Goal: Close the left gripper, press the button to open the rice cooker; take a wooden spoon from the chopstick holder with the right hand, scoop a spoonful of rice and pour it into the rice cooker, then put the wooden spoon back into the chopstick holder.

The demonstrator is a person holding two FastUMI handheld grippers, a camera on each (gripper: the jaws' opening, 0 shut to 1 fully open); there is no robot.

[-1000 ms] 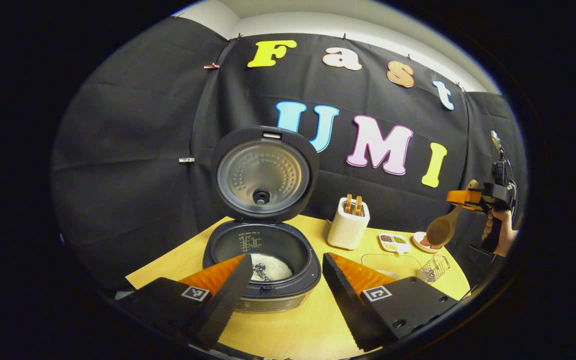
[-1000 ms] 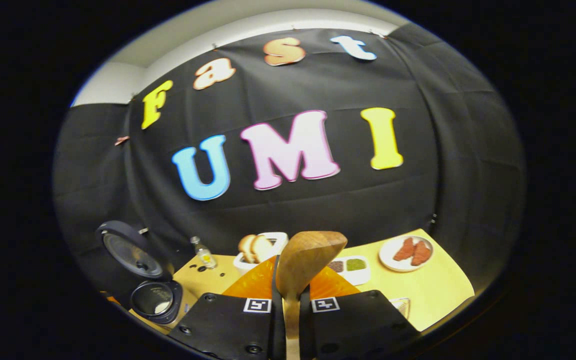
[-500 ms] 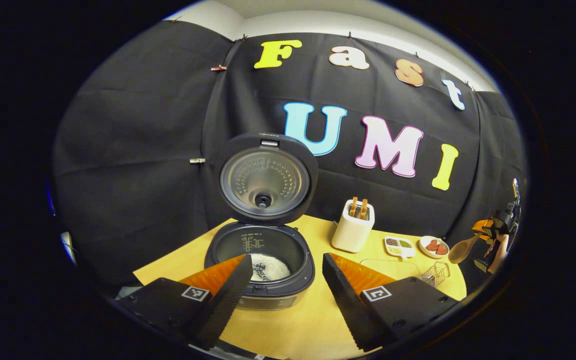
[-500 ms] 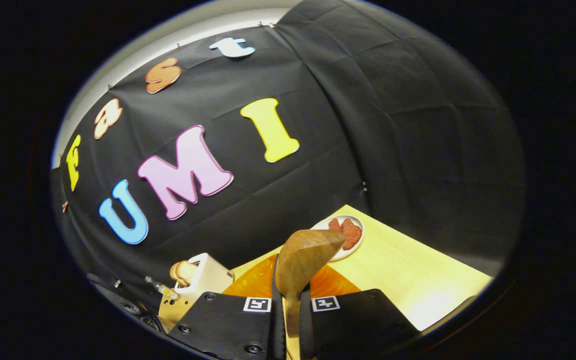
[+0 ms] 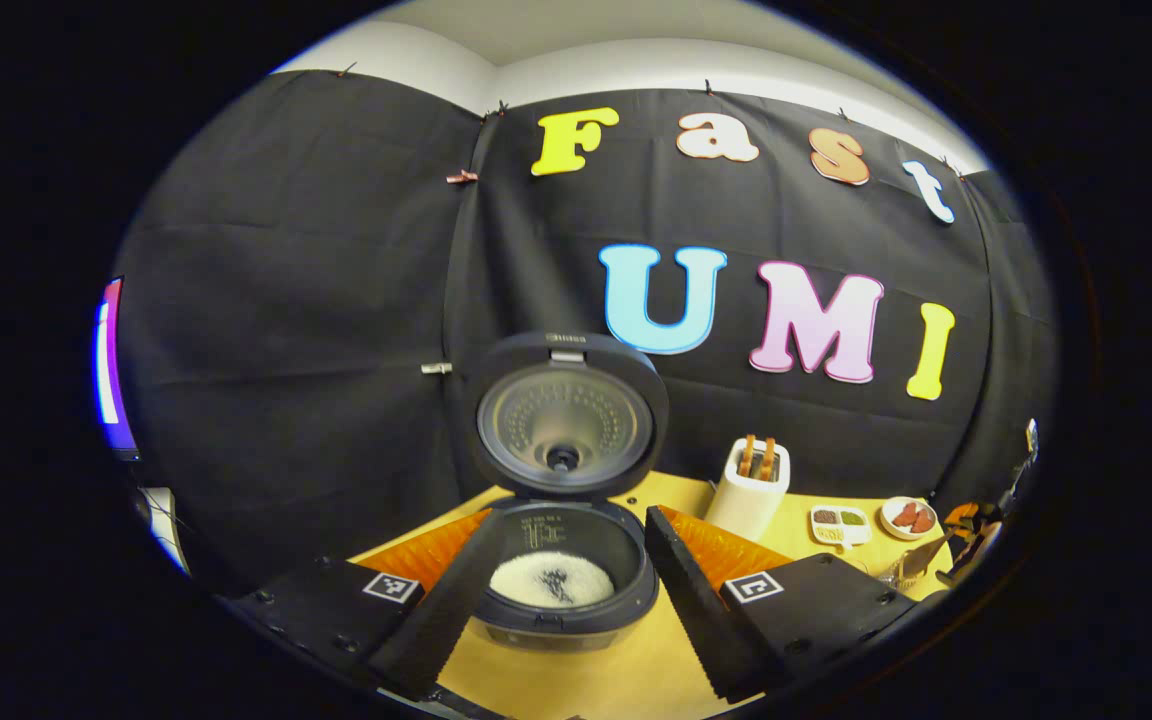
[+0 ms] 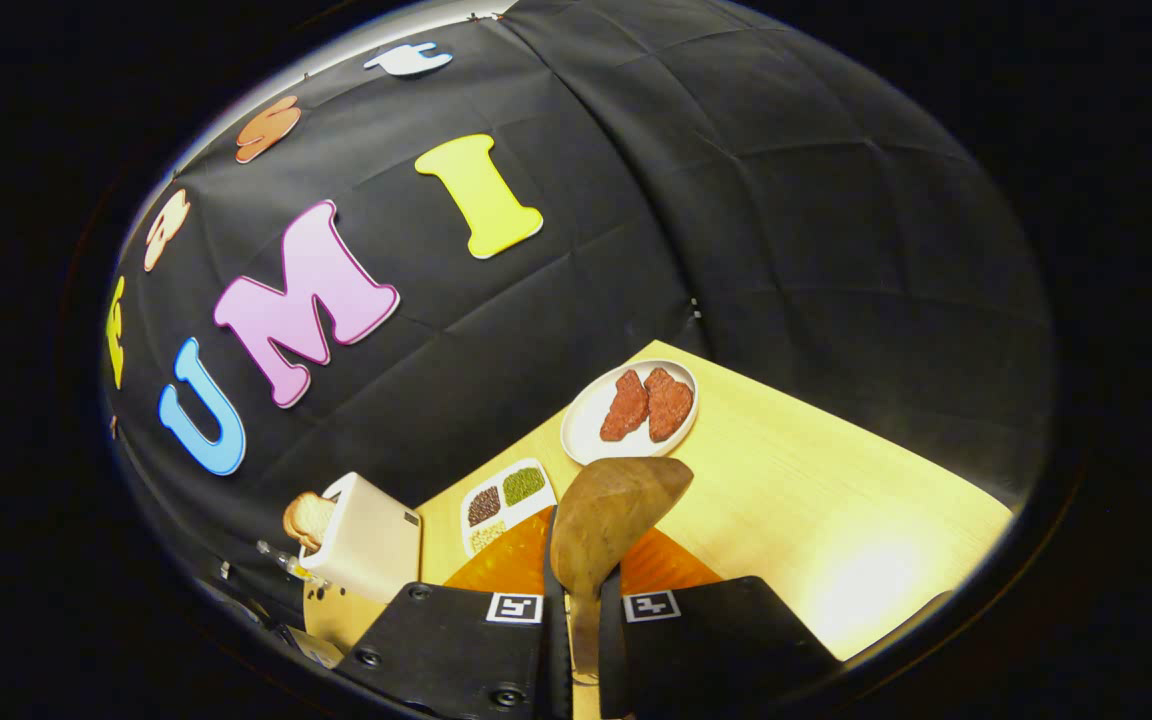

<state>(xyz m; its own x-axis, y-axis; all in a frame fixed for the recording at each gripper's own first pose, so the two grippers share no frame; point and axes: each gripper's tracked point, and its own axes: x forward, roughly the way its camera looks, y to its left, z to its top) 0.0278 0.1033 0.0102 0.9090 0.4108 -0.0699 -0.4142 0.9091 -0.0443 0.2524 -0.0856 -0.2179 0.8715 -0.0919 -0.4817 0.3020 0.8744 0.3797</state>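
The black rice cooker [image 5: 576, 620] stands open with its lid [image 5: 571, 415] upright. White rice [image 5: 551, 580] with a few dark grains lies in its pot. My left gripper [image 5: 571, 600] is open, its fingers either side of the pot's near rim and touching nothing. My right gripper [image 6: 576, 620] is shut on the handle of the wooden spoon [image 6: 616, 515], whose bowl sticks out ahead over the table. In the left gripper view, the right gripper [image 5: 976, 520] is far off at the table's right end, with a hand on it and the spoon [image 5: 921, 558] angled down.
A white toaster [image 5: 754, 490] with bread slices stands right of the cooker, also seen as the toaster [image 6: 361, 545]. A divided dish of grains [image 6: 501, 495] and a plate with two red meat pieces [image 6: 631, 410] lie on the yellow wooden table [image 6: 836, 500].
My left gripper has drawn back, so the cooker looks smaller and lower. My right gripper has swung right and dipped toward the table's right end, still holding the spoon.
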